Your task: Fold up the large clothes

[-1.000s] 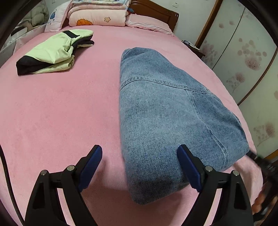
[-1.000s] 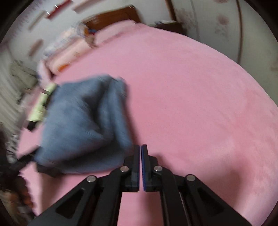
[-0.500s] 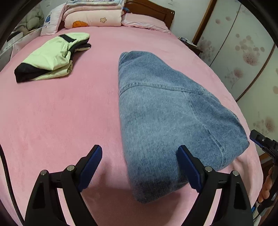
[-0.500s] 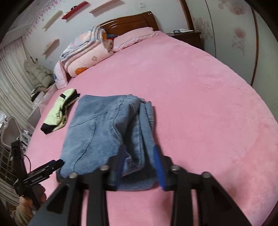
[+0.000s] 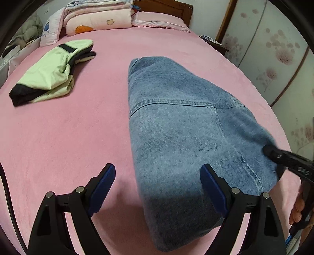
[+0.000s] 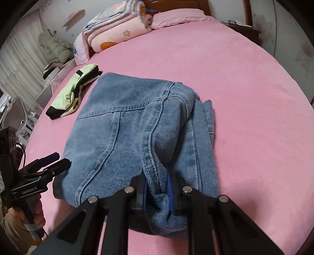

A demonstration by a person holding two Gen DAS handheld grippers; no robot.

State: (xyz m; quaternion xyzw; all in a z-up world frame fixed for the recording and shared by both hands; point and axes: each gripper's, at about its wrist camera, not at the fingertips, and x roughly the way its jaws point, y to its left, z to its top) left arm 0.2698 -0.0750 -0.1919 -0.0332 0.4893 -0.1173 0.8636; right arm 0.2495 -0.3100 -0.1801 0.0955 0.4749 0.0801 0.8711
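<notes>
On the pink bed [image 5: 78,137], folded jeans [image 5: 186,127] lie lengthwise toward the headboard [image 5: 166,5].

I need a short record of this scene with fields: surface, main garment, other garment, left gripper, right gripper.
surface: pink bed
main garment: folded jeans, lying on the bed
other garment: green and black garment, folded, apart from the jeans
left gripper: open, holds nothing
right gripper: jaws closing, a denim fold pinched between the pads
</notes>
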